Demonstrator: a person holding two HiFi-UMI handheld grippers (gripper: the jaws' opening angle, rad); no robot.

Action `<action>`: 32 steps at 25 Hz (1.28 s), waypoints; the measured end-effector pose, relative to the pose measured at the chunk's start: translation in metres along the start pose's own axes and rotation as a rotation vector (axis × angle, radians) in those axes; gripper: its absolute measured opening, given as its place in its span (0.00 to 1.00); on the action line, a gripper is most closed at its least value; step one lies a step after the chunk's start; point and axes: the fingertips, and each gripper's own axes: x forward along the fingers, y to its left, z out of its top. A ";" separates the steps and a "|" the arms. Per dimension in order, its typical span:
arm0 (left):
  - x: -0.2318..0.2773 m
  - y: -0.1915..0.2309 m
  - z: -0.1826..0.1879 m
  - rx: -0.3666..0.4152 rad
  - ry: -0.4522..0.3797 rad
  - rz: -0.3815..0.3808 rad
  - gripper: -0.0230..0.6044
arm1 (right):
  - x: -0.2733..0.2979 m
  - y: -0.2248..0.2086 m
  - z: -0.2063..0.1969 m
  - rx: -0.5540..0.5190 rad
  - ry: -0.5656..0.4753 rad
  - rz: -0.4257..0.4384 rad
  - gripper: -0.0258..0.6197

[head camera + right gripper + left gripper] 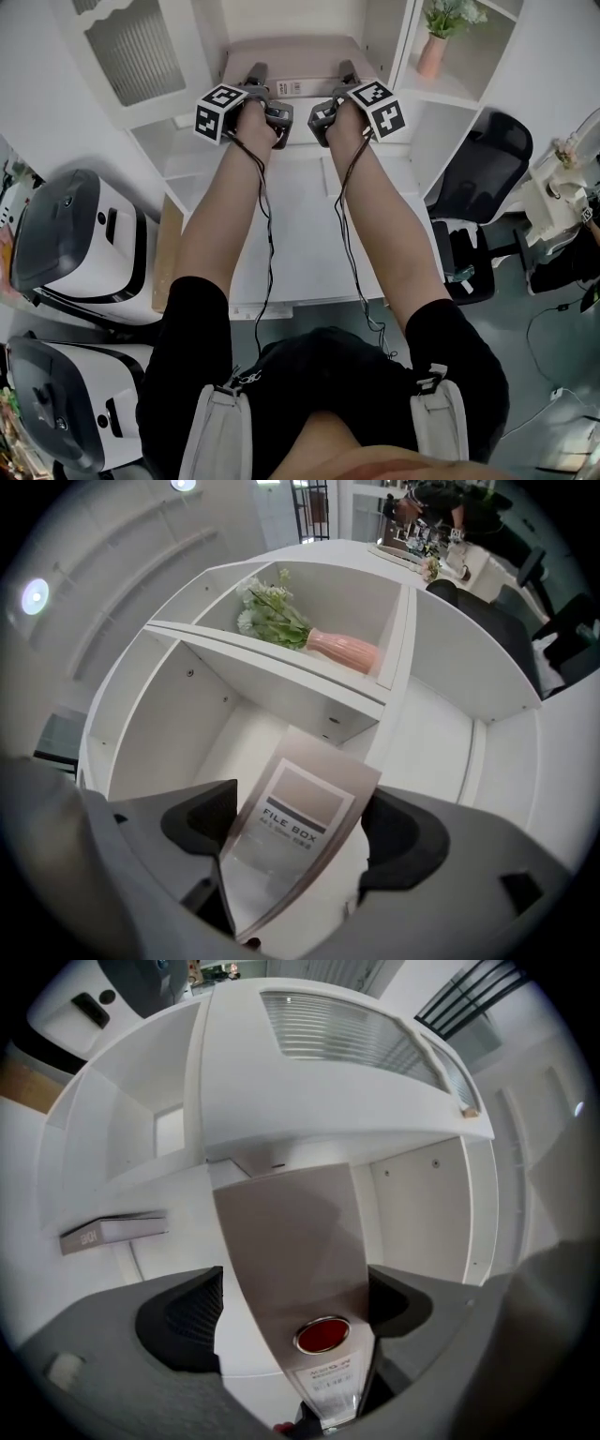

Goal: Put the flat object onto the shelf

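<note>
A flat taupe file box (298,54) rests in the middle compartment of the white shelf unit (394,47), its label end toward me. My left gripper (258,77) and right gripper (343,75) reach in at its near corners. In the left gripper view the box (291,1232), with a red round spot and a label, lies between wide jaws of my left gripper (292,1314); a white gap shows beside the left pad. In the right gripper view the box (302,803), printed FILE BOX, sits tilted between the spread jaws of my right gripper (300,829).
A pink vase with flowers (433,49) stands in the upper right compartment. A thin white box (112,1230) lies in the shelf bay to the left. A black office chair (480,169) is at the right, two white-and-grey machines (80,244) at the left. The white desk (300,244) is below my arms.
</note>
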 end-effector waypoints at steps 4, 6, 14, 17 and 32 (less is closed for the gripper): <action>0.005 0.007 0.005 -0.024 -0.043 0.031 0.72 | 0.000 -0.001 -0.003 -0.028 -0.013 -0.047 0.67; 0.008 0.008 0.007 -0.010 -0.054 0.038 0.73 | 0.001 -0.003 -0.003 -0.037 -0.016 -0.075 0.67; 0.015 0.005 0.014 0.059 -0.051 0.018 0.73 | 0.002 -0.002 -0.004 -0.043 0.001 -0.108 0.68; 0.010 0.001 0.012 0.075 -0.037 -0.036 0.73 | -0.003 -0.004 0.003 -0.029 -0.022 -0.093 0.68; -0.069 -0.003 0.013 0.686 -0.023 -0.160 0.73 | -0.051 -0.015 0.048 -0.658 -0.178 0.068 0.67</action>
